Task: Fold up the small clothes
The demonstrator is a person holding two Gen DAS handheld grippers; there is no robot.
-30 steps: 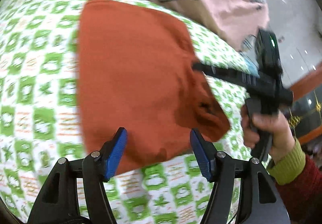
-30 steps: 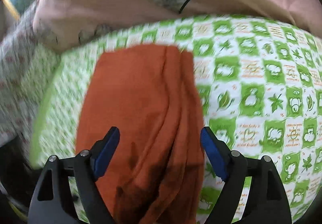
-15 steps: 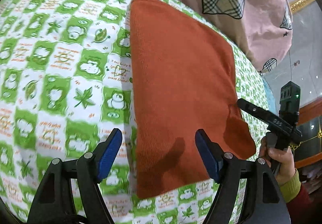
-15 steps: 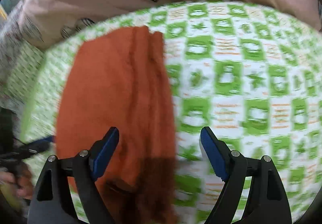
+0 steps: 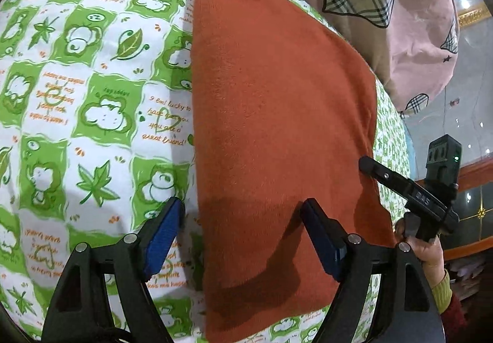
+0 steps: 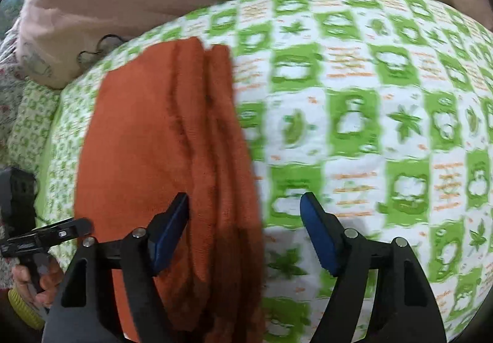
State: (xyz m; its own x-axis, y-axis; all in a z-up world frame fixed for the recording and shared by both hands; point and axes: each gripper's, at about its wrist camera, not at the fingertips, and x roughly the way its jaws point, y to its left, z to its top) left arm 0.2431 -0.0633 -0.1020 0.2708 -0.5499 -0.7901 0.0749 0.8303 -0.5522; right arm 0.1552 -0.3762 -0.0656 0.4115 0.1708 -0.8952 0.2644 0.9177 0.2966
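Hovering with its blue-padded fingers spread wide and nothing between them, the left gripper (image 5: 242,230) hangs over the near end of a folded rust-orange garment (image 5: 277,127); one pad sits above the garment's left edge where it meets the bedding, the other above the cloth itself, and the gripper's shadow darkens the fabric just below. The right gripper (image 6: 243,229) is likewise spread and holds nothing, its left pad over the orange cloth and its right pad over the bedding. Seen from the left wrist view, the right gripper (image 5: 409,189) appears as a black tool at the garment's right edge, held by the person's right hand (image 5: 426,253) with a yellow-green cuff at the wrist. From the right wrist view, the left gripper (image 6: 46,233) and the hand (image 6: 37,278) gripping it show at the lower left, beside the garment. The garment lies flat as a long rectangle on a green-and-white checked bedsheet (image 5: 92,96) printed with leaves and small cartoon figures; its right side in the right wrist view shows several stacked folded layers. Beyond the far end of the garment lies a pink quilt (image 5: 416,34) with plaid leaf patches. The right wrist view is motion-blurred.
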